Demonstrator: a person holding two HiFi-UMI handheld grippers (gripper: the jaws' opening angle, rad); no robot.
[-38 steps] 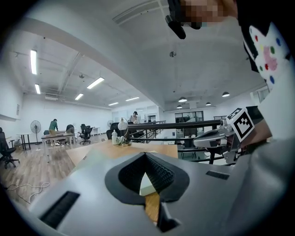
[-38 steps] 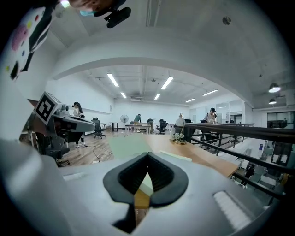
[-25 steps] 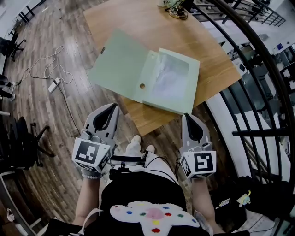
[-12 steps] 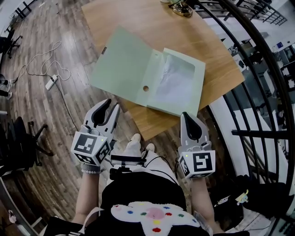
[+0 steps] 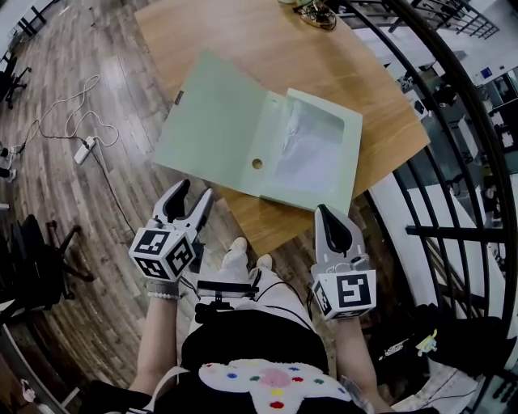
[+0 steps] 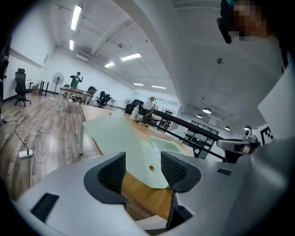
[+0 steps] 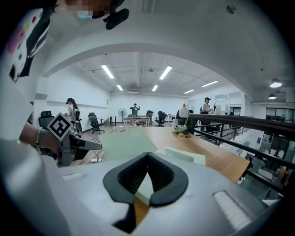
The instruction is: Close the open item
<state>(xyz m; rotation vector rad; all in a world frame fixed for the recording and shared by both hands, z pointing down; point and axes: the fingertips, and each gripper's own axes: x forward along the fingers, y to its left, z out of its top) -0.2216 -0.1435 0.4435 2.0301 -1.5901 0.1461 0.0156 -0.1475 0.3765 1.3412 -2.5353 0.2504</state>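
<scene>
A pale green file box [image 5: 243, 133] lies open on the wooden table [image 5: 243, 32], lid flat to the left, tray with papers to the right. The file box [image 6: 126, 138] also fills the middle of the left gripper view, and its near corner [image 7: 144, 186] shows past the jaws in the right gripper view. My left gripper [image 5: 193, 194] hovers short of the table's near corner, jaws opening, nothing between them [image 6: 142, 159]. My right gripper [image 5: 324, 212] is shut and empty, just below the table's near edge, its closed tips [image 7: 147, 156] pointing at the box.
A black railing [image 5: 453, 121] curves along the right side. A white cable and power strip [image 5: 81, 149] lie on the wood floor at left, near a black chair [image 5: 40, 259]. A tangle of small items [image 5: 312, 16] sits at the table's far edge.
The left gripper's jaws have spread apart from shut. Both grippers sit slightly lower in the head view, and the box has shifted a little with the head's movement.
</scene>
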